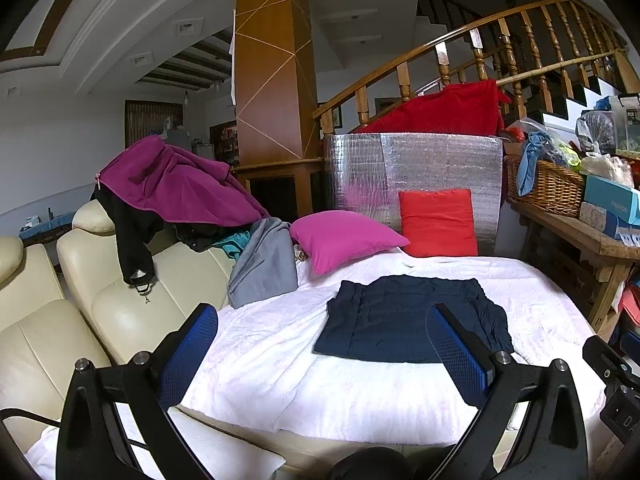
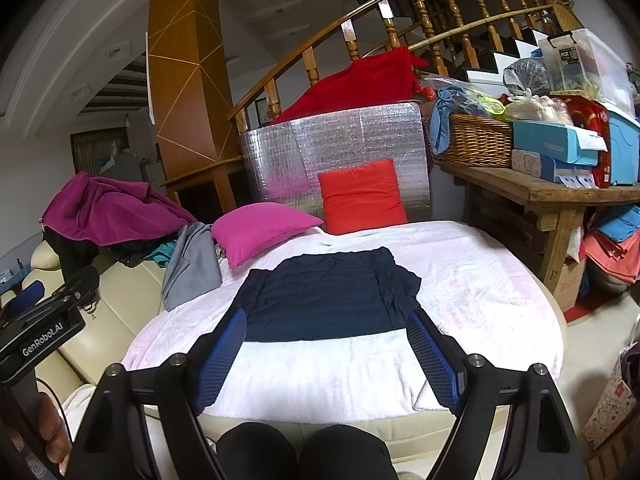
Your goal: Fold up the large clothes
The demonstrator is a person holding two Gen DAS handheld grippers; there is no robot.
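Note:
A dark navy garment lies folded flat into a rough rectangle on the white blanket. My left gripper hangs open over the blanket, short of the garment's near left edge, with nothing between its blue pads. My right gripper is open too, its fingers framing the garment's near edge without touching it. The left gripper's body shows at the left of the right wrist view.
A purple jacket and a grey garment hang over the cream sofa. Pink pillow and red pillow lie behind. A wooden table with a wicker basket and boxes stands right. A person's knees are below.

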